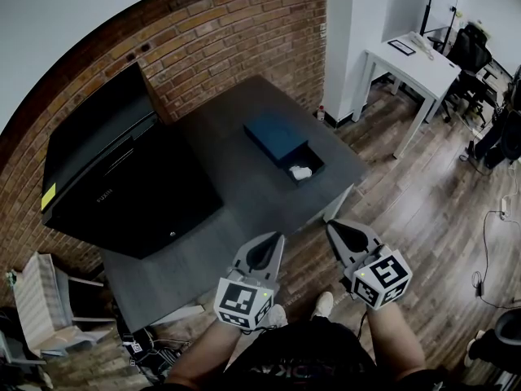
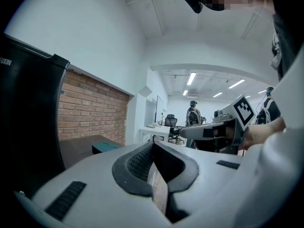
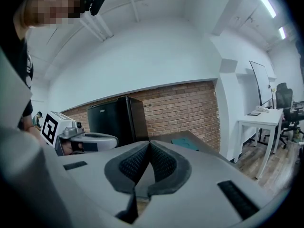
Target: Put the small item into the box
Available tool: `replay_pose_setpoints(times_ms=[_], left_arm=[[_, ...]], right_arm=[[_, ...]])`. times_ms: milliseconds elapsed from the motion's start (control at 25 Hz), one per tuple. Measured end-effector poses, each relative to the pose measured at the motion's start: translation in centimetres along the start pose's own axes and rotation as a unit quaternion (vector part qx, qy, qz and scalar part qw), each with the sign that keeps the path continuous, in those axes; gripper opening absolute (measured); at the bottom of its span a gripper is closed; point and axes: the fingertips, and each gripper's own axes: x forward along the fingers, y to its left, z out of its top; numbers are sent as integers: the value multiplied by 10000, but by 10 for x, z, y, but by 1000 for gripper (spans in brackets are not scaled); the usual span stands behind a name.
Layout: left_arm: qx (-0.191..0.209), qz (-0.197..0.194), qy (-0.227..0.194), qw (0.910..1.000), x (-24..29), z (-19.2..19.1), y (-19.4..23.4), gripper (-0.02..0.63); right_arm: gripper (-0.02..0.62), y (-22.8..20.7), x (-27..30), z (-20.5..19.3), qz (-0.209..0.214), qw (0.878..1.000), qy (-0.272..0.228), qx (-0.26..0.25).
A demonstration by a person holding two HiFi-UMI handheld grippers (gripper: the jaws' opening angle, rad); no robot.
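Observation:
A dark blue box point(image 1: 275, 138) lies on the grey table point(image 1: 236, 194), with its drawer pulled out toward the table's right edge. A small white item point(image 1: 300, 172) rests inside the drawer. My left gripper point(image 1: 271, 240) and right gripper point(image 1: 332, 229) hang side by side below the table's near edge, held close to the person's body and well short of the box. Both are shut with nothing between the jaws. The box shows as a teal slab point(image 2: 105, 147) in the left gripper view and far off point(image 3: 184, 143) in the right gripper view.
A large black cabinet point(image 1: 122, 169) stands on the table's left part against the brick wall point(image 1: 220, 39). A white desk point(image 1: 411, 63) and office chairs stand at the right on the wooden floor. A white crate point(image 1: 41, 304) sits at lower left.

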Motion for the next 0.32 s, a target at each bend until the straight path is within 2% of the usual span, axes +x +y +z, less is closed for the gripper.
replay_pose_setpoints(times_ms=[320], left_arm=[[23,-12,11,10000,5,1,-4,34]], right_arm=[[18,-5,-3,0,24,10000,1,18]])
